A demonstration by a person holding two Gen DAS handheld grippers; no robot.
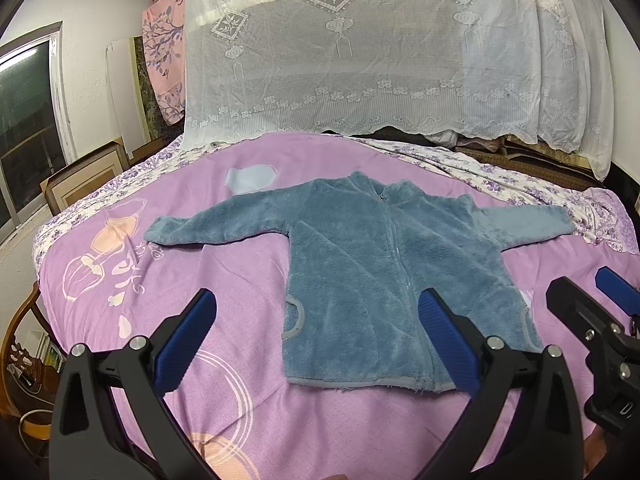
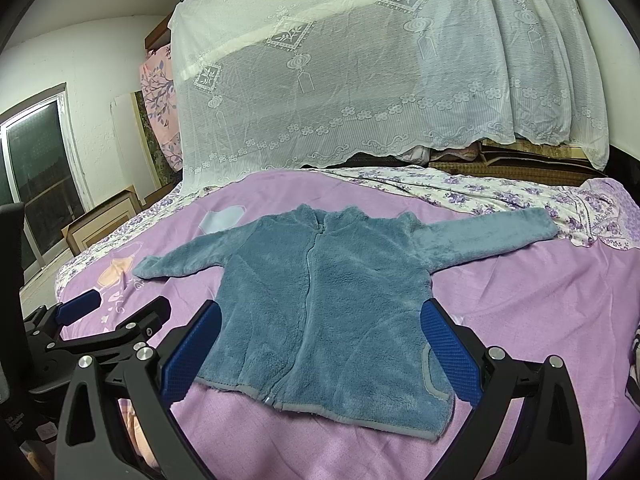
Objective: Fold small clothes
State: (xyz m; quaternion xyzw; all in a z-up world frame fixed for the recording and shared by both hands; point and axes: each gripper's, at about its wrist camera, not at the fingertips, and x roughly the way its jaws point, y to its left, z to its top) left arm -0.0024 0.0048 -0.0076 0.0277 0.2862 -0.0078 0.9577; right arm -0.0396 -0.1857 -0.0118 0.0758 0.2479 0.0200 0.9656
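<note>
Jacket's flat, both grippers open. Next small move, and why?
Probably bring the left gripper to the left sleeve cuff and pinch it. The blue fleece jacket lies zipped and flat on the purple blanket, both sleeves spread wide; the right gripper holds nothing either.

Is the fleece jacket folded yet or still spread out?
Spread out: the blue fleece jacket lies flat, zipped, both sleeves stretched sideways on the purple bedspread.

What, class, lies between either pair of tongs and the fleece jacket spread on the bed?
Nothing visible. The blue fleece jacket lies flat and zipped on the purple bedspread, sleeves out. Left tongs and right tongs hang open at its hem, with only bare bedspread between.
</note>
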